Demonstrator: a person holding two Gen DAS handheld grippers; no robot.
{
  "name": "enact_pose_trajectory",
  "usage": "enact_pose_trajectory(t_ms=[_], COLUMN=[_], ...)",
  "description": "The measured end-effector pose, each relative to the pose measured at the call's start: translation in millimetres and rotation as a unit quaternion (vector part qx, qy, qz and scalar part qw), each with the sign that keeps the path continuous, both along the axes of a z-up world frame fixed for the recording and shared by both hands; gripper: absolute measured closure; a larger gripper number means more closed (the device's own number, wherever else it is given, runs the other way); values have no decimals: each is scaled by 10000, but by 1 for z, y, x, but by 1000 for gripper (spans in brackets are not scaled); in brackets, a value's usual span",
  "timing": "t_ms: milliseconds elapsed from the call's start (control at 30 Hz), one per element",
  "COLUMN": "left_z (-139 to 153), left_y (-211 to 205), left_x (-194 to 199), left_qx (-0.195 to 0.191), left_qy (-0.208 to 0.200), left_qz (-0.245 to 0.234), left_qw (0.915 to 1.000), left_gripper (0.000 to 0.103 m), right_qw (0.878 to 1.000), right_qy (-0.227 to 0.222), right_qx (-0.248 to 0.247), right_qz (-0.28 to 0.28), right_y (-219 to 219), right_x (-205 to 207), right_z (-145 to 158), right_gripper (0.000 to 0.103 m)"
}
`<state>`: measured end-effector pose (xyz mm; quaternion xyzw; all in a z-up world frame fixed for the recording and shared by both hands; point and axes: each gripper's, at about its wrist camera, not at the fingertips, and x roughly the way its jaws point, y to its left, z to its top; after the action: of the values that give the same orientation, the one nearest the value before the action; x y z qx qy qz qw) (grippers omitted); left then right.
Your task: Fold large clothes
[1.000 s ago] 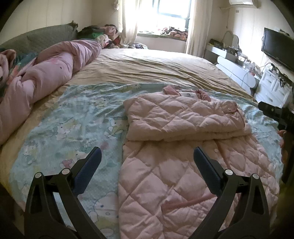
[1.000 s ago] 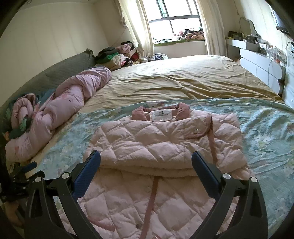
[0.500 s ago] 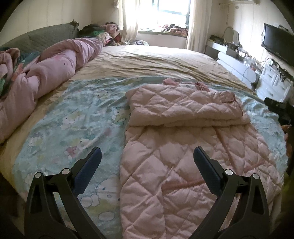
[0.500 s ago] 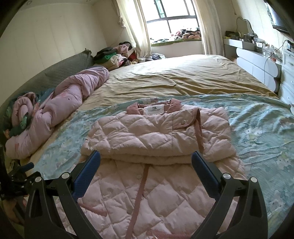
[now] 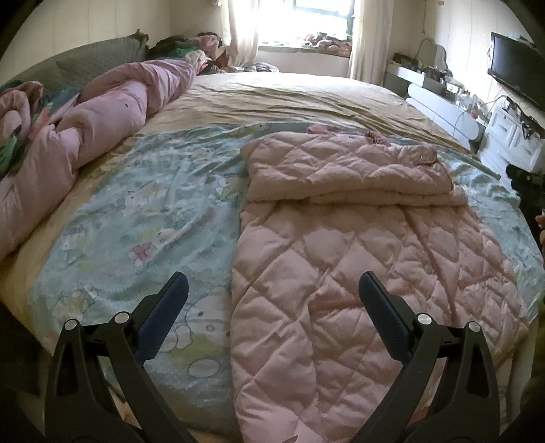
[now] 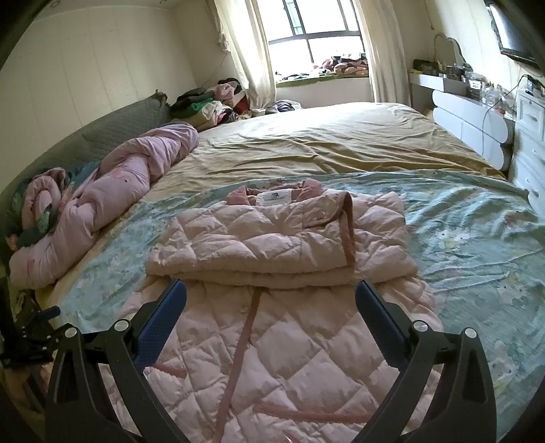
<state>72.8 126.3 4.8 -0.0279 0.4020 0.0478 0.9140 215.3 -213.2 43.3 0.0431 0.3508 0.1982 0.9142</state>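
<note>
Left wrist view has the left tool (image 5: 272,289) spread over the pink quilted coat (image 5: 357,272), right tool (image 6: 270,296) spread too, both empty, apparently lining up on the unfolded lower half for the next fold.

Sunlit curtained window (image 6: 320,41) beyond a wide bed (image 6: 340,143), pale walls.

This was a home bedroom. A wide bed (image 6: 340,143) with a tan sheet stretched ahead of the claw, a rumpled pink duvet (image 6: 112,204) to its left. Farther ahead, a curtained window (image 6: 320,30) had clothes heaped beside it (image 6: 207,105). To the right stood white drawers (image 6: 531,136) and a wall-mounted television (image 5: 517,71).
</note>
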Motion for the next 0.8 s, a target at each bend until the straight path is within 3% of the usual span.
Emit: enact_pose_trajectory(t_ms=[800], left_z=[-35], left_y=[-10], left_x=[-31], left_qx=[151], left_qy=[447], left_qz=[-17], left_qw=[9989], left_gripper=[9], right_qw=[9995], right_qy=[201], right_qx=[-247], right_qz=[-11], right_y=[-43], right_x=[-32], right_z=[-24], right_gripper=[4])
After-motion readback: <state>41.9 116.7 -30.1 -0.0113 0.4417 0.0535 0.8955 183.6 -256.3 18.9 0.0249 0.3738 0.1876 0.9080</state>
